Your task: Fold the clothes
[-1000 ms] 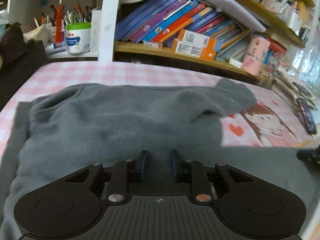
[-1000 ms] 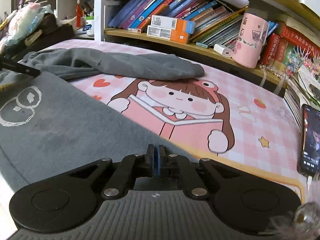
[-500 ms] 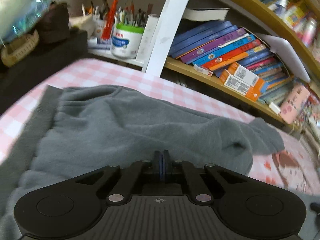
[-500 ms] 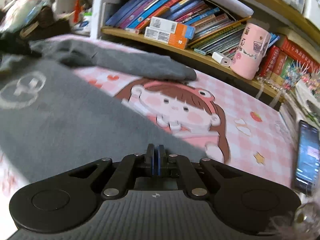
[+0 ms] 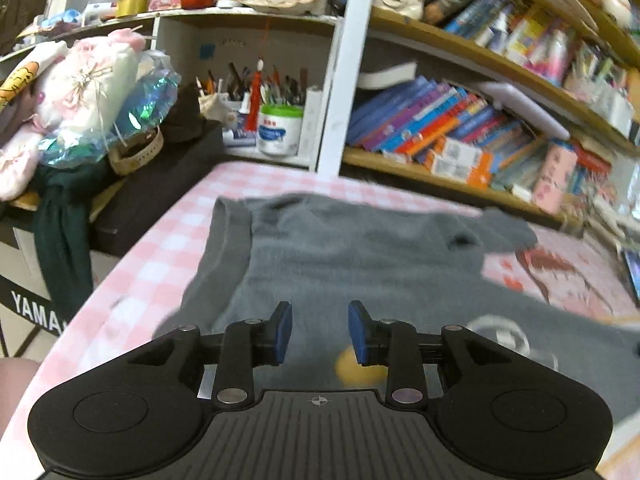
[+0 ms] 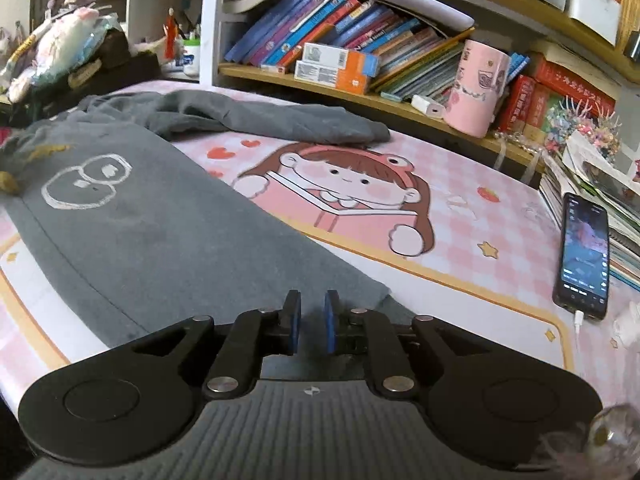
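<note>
I have the grey fleece sweatshirt [image 6: 132, 224] lying flat on the pink cartoon desk mat [image 6: 460, 240]; my left gripper [image 5: 319, 332] gapes wide, my right gripper [image 6: 310, 322] narrowly, both empty; I'd pinch the hem corners evenly before folding

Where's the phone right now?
In the right wrist view, the phone lies face up at the mat's right edge, beside the stacked books.

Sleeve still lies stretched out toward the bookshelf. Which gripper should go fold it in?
Probably the left gripper: it is open over the grey sweatshirt, facing the sleeve. The right gripper sits by the near hem, farther from it.
</note>
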